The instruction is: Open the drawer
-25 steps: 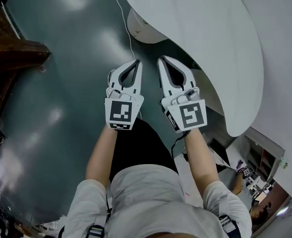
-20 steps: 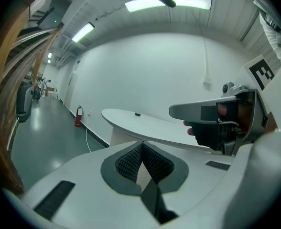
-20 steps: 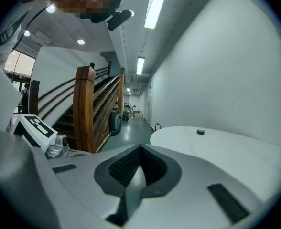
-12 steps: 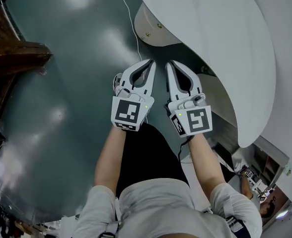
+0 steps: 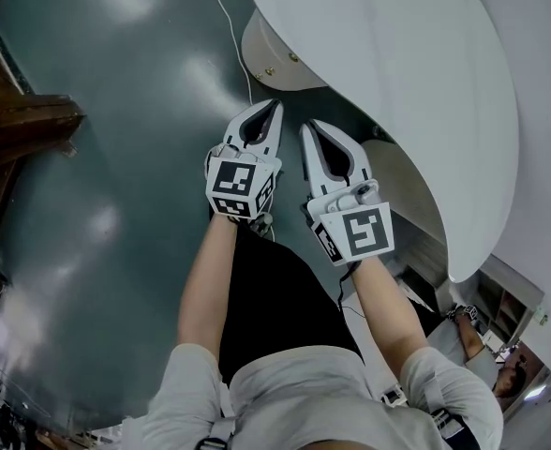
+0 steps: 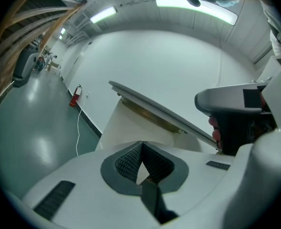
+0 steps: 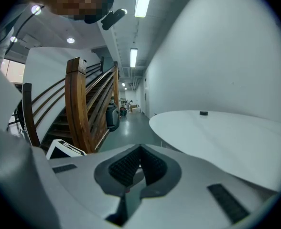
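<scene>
Seen from above, the left tool [image 5: 275,107] and right tool [image 5: 305,126] hover side by side, just beside the white desk [image 5: 397,73]. Both are closed on nothing.

My right gripper [image 7: 141,148] has its jaws closed tip to tip, with nothing between them. Past them on the right lies a white tabletop [image 7: 226,137] bearing a small dark thing [image 7: 204,112]. A wooden staircase [image 7: 81,104] rises on the left.

The white table [image 5: 397,82] runs past the picture's upper edge.
</scene>
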Motion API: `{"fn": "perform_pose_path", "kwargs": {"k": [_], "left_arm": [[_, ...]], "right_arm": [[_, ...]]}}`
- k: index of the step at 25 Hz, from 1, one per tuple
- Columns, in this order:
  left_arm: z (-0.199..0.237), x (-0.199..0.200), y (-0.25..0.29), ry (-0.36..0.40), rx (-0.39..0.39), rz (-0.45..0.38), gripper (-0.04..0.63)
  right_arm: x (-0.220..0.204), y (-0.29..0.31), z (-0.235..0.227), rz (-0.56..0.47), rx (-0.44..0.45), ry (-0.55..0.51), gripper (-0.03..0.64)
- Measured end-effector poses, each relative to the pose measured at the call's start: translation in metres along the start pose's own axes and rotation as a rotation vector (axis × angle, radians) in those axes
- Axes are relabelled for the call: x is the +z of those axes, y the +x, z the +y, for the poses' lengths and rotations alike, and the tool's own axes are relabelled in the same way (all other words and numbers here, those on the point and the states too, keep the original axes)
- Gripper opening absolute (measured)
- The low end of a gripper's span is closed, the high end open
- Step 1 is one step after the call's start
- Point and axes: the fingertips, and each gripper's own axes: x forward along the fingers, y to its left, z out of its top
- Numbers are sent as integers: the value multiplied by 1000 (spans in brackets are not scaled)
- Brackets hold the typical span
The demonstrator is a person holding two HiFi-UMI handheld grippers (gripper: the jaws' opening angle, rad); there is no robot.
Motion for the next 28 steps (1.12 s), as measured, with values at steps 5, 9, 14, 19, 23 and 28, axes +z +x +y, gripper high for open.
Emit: {"fn": "perform_pose_path", "kwargs": {"k": [5, 9, 14, 19, 23, 28], "left_arm": [[16, -20, 27, -32, -10, 22, 6], [31, -28, 51, -82, 3, 29, 6], [45, -49, 84, -99, 12, 107, 6], [45, -42, 104, -137, -33, 67, 6], [48, -44, 112, -154, -42, 96, 20], [43, -49, 125, -157, -115, 132, 187]], "right_arm": [[-15, 12, -8, 12, -9, 24, 14], [-16, 13, -8, 35, 3, 34, 14], [-21, 16, -19, 48, -15, 77, 14], [-22, 21, -27, 52, -28, 76, 14], [-24, 18, -31, 65, -31, 78, 14], [-26, 16, -30, 74, -19, 63, 14]]}}
